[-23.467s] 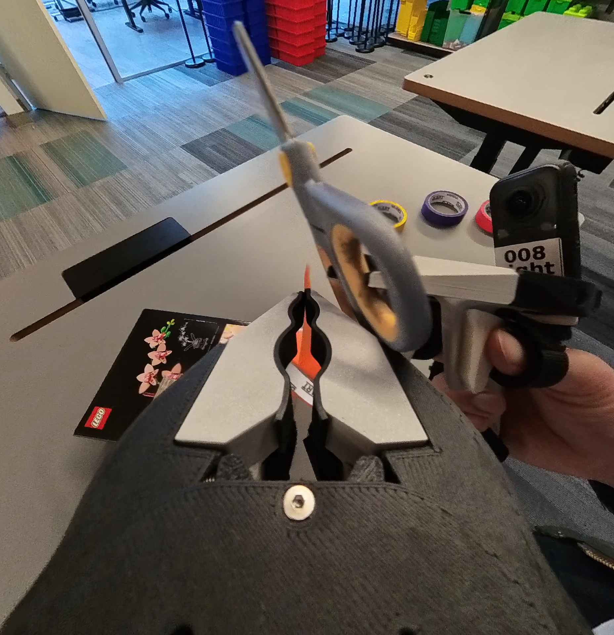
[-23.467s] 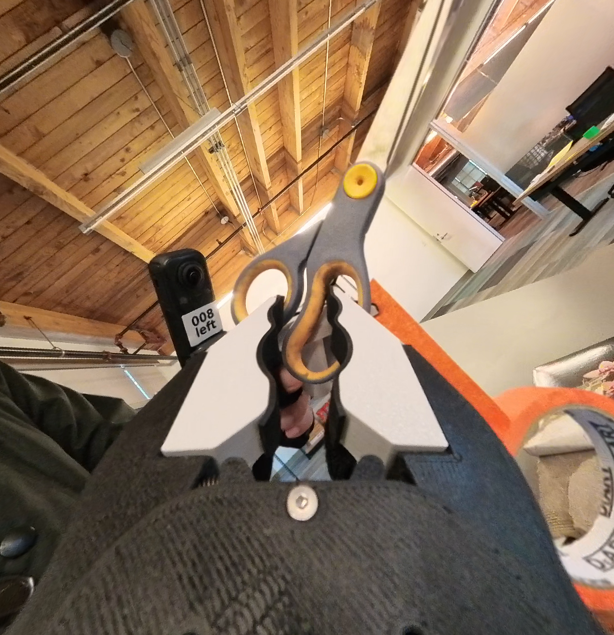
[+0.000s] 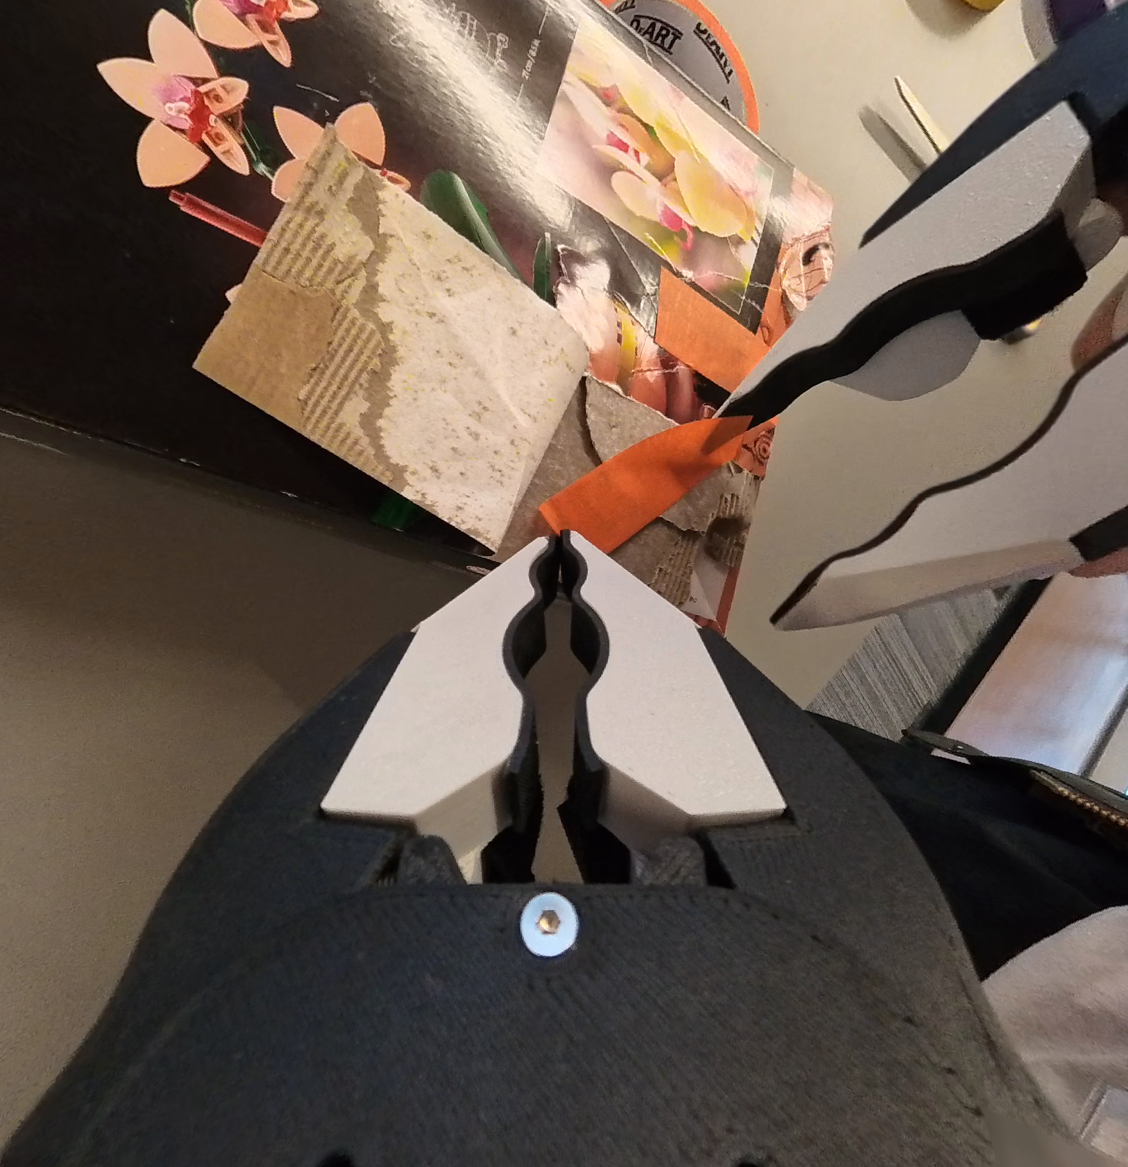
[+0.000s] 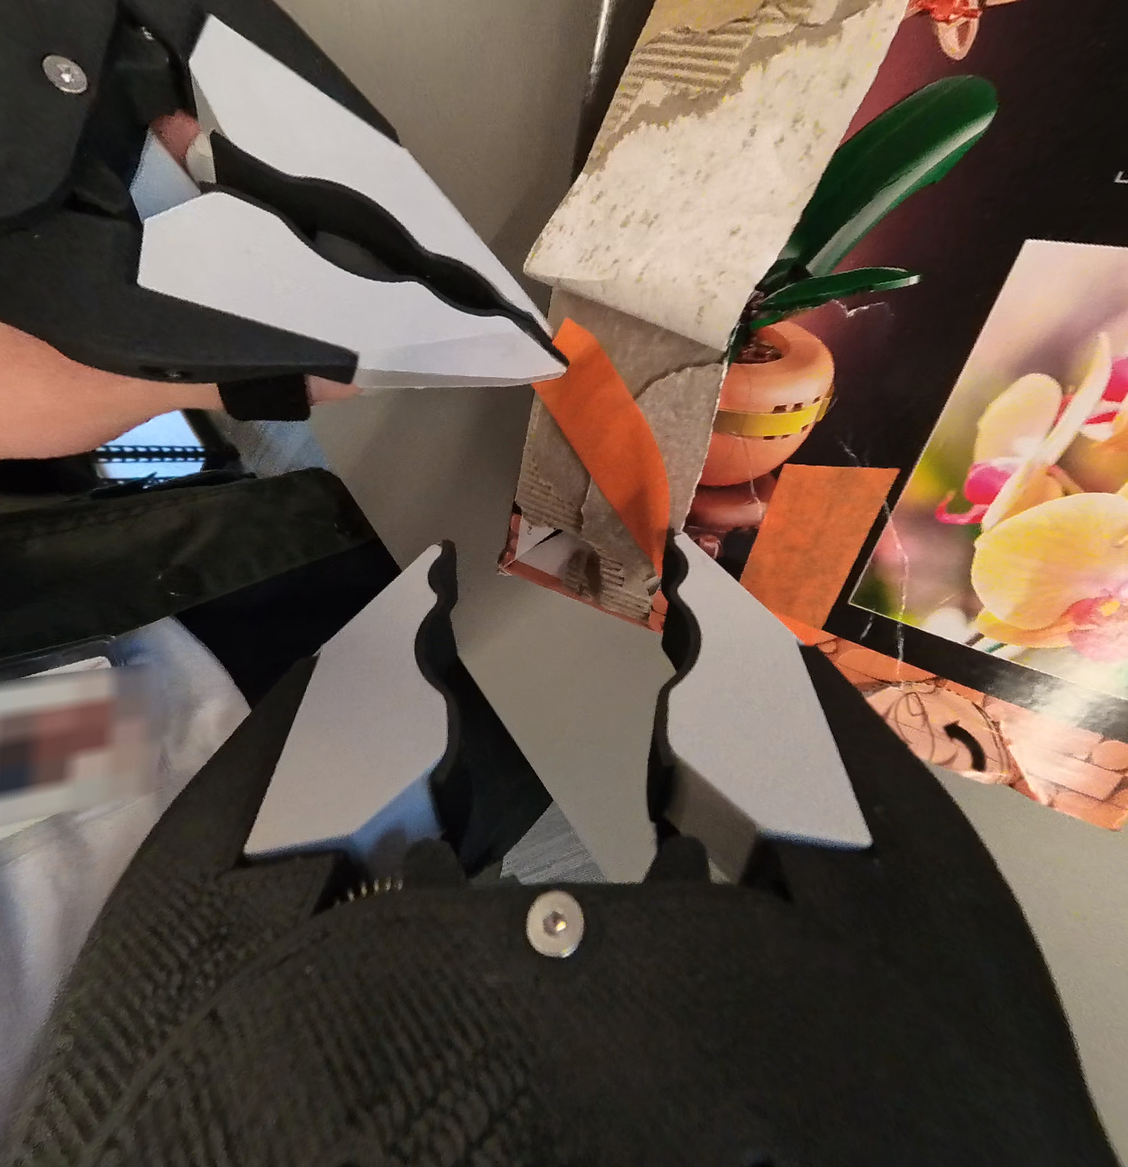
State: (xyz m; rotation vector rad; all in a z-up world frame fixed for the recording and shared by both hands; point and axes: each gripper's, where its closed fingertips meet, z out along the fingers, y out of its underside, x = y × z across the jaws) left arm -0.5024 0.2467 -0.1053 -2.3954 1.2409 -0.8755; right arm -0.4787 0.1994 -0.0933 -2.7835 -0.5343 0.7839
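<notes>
on the left we have our left gripper (image 3: 561,543), its two grey fingers pinched together at the tips on the near end of an orange tape strip (image 3: 637,486). the strip runs up and to the right across the torn cardboard flap (image 3: 416,353) of a flattened black box (image 3: 94,303) printed with orchid pictures, which lies on the pale table (image 3: 107,631). the flap shows bare grey board and ripped corrugated patches.

moving right, the far end of the strip meets one fingertip of our right gripper (image 3: 757,499), which comes in from the upper right with its jaws spread wide; in its own view (image 4: 555,556) the right-hand finger (image 4: 725,669) touches the strip (image 4: 612,442) at the box corner, while the other finger stands clear with table showing between them. nothing is clamped there. in that same view the left gripper (image 4: 549,353) comes in from the upper left, closed on the strip's other end.

a second, flat orange tape patch (image 4: 814,530) sits stuck on the printed face just to the right. farther right, at the top of the left wrist view, an orange tape roll (image 3: 725,57) lies beyond the box, and scissor blades (image 3: 909,120) rest on the table near it.
</notes>
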